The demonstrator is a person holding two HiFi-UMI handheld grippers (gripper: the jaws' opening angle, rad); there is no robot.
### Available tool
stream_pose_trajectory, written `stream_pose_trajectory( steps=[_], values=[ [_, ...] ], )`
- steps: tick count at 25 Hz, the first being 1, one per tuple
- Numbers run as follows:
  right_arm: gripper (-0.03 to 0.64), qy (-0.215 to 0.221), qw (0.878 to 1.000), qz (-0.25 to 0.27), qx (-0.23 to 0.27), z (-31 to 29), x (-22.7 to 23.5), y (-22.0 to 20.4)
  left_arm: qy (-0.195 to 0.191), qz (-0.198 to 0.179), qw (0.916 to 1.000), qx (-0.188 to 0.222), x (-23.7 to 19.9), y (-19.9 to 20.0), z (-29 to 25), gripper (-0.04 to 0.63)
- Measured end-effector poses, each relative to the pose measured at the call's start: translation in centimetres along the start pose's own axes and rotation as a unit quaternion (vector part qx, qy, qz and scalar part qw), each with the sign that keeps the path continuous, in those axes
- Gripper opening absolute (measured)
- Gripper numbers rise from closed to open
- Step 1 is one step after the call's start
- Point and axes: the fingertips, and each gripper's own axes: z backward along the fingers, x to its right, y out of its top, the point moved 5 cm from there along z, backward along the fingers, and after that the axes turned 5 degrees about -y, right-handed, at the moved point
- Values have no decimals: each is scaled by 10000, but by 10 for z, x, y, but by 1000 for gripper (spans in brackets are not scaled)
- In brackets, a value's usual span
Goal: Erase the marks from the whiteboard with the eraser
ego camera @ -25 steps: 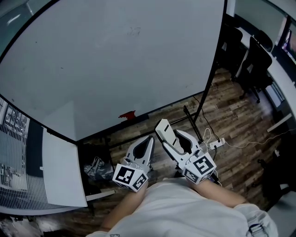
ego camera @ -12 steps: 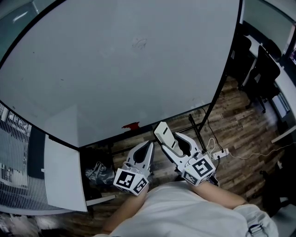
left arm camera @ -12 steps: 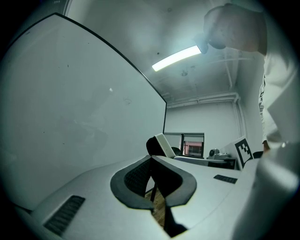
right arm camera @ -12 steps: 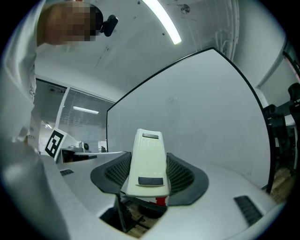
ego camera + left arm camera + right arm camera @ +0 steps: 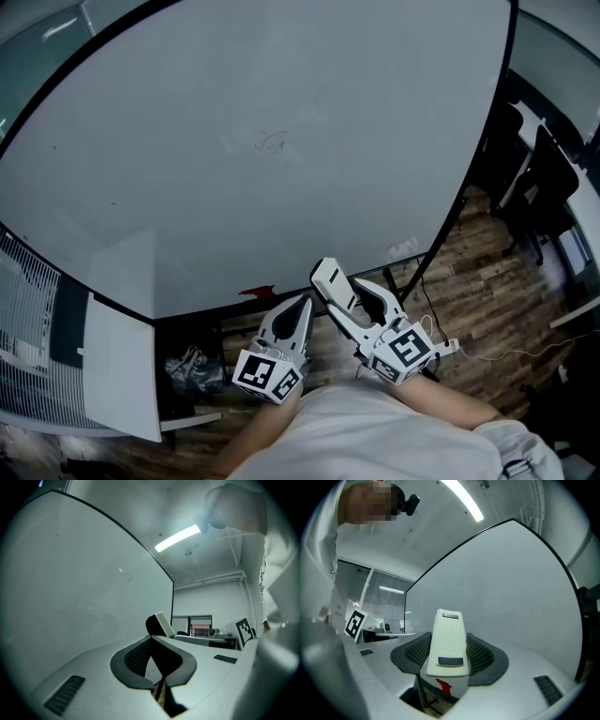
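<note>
The whiteboard (image 5: 234,187), standing over a wood floor, fills more of the head view than a second ago. Its faint scribble (image 5: 272,142) sits lower, nearer the left gripper (image 5: 302,306) and right gripper (image 5: 352,300). Approach is under way, I judge; no wiping yet.

Left gripper view: jaws together, empty.

Right gripper view: jaws clamped on the eraser (image 5: 446,637), scribble far ahead.
</note>
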Motion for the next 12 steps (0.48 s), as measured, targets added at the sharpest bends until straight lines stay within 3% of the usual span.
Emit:
stream_pose_trajectory(
  steps=[12],
  values=[
    [242,400,9978,476,233,-30,109,53,199,-206,9995,104,-5,6,-93,6]
  ],
)
